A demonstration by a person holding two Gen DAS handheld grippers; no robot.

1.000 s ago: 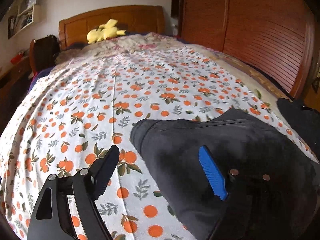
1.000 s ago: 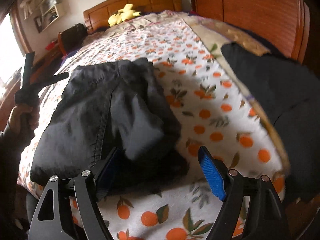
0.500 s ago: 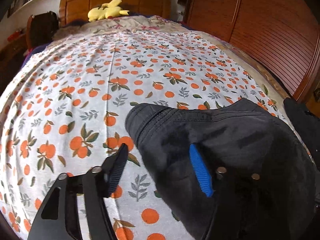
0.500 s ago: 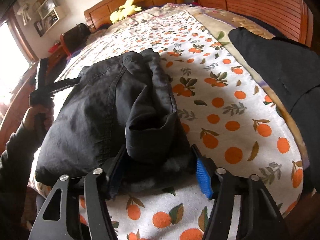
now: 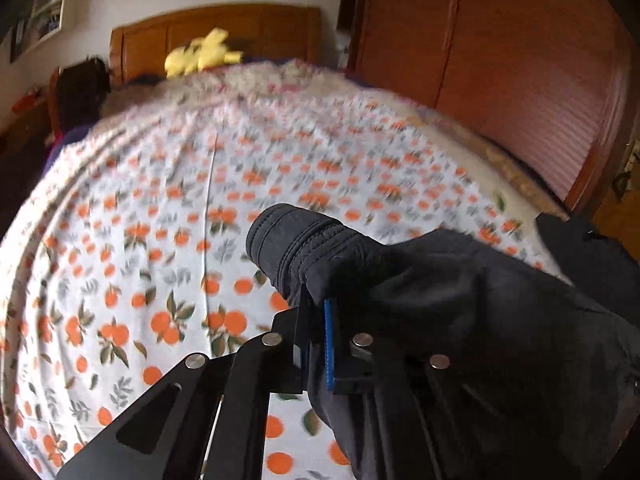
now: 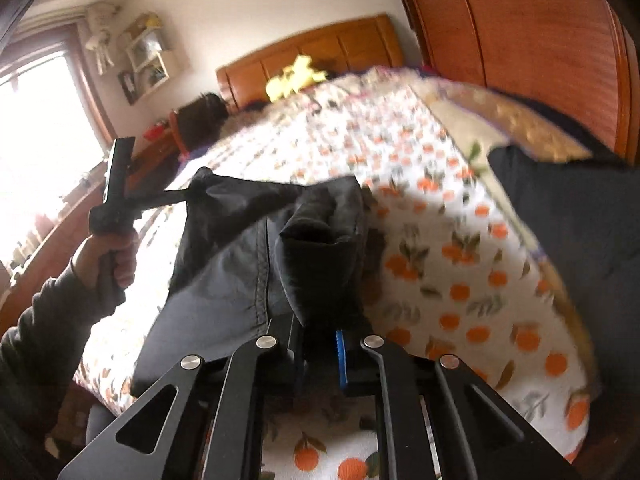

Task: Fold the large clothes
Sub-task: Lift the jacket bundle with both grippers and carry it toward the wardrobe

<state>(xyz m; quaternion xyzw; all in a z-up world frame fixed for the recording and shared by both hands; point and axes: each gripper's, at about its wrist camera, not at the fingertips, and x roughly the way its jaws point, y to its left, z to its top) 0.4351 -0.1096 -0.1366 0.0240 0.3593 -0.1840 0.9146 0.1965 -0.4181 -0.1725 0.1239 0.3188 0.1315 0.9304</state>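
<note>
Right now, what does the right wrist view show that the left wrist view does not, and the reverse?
Only the right wrist view shows the person's left hand holding the left gripper, a bright window, and the right gripper shut on cloth. Only the left wrist view shows the ribbed cuff close up. Both show the dark grey garment, orange-print bedsheet and yellow plush toy.

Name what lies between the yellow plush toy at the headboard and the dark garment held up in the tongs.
In the left wrist view, only the orange-print bedsheet stretches between the yellow plush toy and the dark garment; nothing else rests on it there.
</note>
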